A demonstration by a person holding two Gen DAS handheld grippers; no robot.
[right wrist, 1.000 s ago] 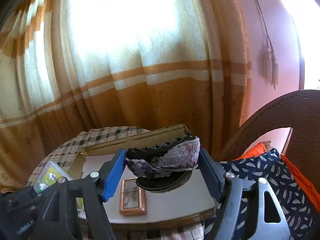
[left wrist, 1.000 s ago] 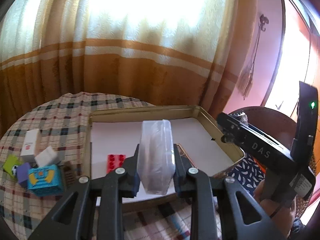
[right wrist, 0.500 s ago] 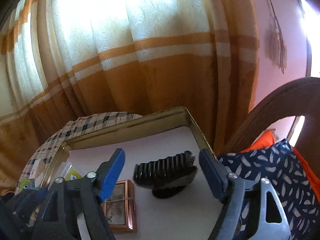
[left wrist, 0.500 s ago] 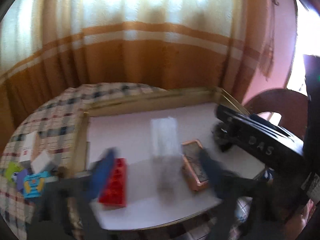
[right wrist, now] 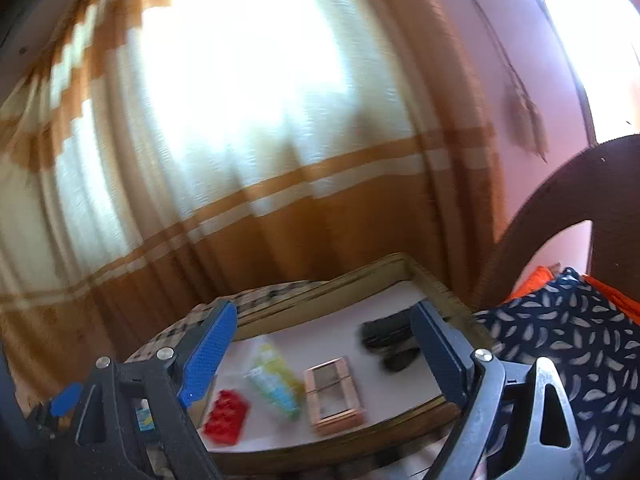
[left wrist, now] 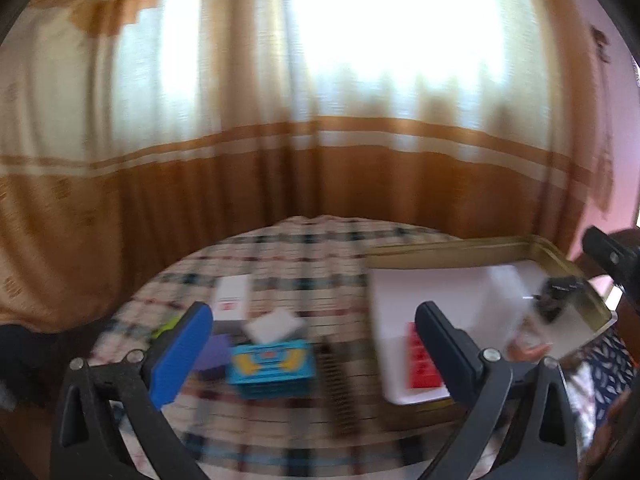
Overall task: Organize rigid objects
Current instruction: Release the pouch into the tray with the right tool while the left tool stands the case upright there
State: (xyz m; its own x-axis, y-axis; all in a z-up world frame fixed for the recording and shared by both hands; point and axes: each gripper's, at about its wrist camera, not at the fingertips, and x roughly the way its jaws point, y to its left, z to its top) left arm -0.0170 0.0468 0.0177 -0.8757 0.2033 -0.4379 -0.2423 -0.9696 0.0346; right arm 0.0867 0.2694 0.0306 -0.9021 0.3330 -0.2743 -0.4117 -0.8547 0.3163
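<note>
A gold-rimmed tray (right wrist: pixel 352 280) with a white floor holds a red brick (right wrist: pixel 226 420), a clear packet with yellow and blue print (right wrist: pixel 276 384), a copper frame (right wrist: pixel 334 394) and a black hair clip (right wrist: pixel 390 336). My right gripper (right wrist: pixel 324 352) is open and empty above the tray. My left gripper (left wrist: pixel 314 354) is open and empty over the checked table, above a blue toy box (left wrist: pixel 272 366), a white block (left wrist: pixel 274 324), a white carton (left wrist: pixel 232 300), a purple piece (left wrist: pixel 212 356) and a dark comb (left wrist: pixel 340 384). The tray (left wrist: pixel 448 248) and red brick (left wrist: pixel 422 364) lie to its right.
Orange and cream curtains (left wrist: pixel 320 184) hang behind the round table. A wicker chair (right wrist: pixel 568 200) with a dark leaf-print cushion (right wrist: pixel 560 340) stands right of the tray. Both views are motion-blurred.
My left gripper let go of the clear packet in the tray and swung left over the loose items. My right gripper released the black clip in the tray and drew back.
</note>
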